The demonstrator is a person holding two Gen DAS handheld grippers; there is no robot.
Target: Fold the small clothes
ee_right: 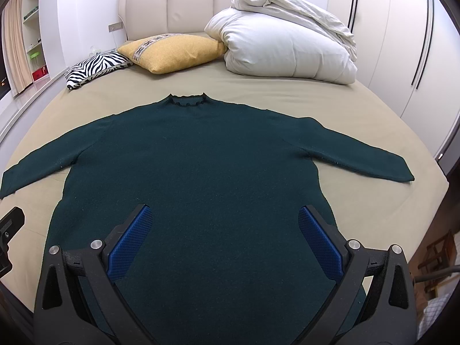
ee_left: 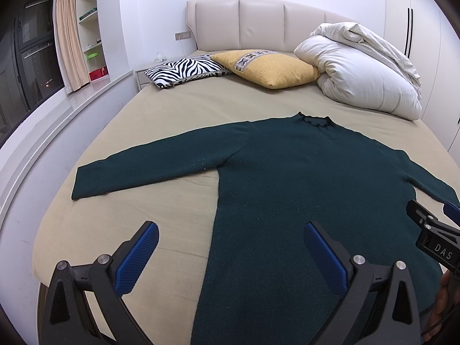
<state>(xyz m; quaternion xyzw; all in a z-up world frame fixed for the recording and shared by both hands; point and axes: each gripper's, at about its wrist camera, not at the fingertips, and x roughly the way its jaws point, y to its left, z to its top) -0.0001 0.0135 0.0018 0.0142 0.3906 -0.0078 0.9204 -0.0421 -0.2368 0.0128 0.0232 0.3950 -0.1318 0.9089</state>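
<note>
A dark green long-sleeved sweater (ee_left: 302,178) lies flat on the beige bed sheet (ee_left: 172,109), collar toward the headboard, both sleeves spread out sideways. It also shows in the right wrist view (ee_right: 207,166). My left gripper (ee_left: 230,230) is open and empty, above the sweater's lower left edge. My right gripper (ee_right: 224,215) is open and empty, above the sweater's lower body. The right gripper's tip (ee_left: 431,224) also shows at the right edge of the left wrist view.
A zebra pillow (ee_left: 184,70), a yellow pillow (ee_left: 267,67) and a rolled white duvet (ee_left: 362,77) lie near the headboard. A window ledge (ee_left: 57,126) runs along the left, wardrobe doors (ee_right: 402,43) along the right.
</note>
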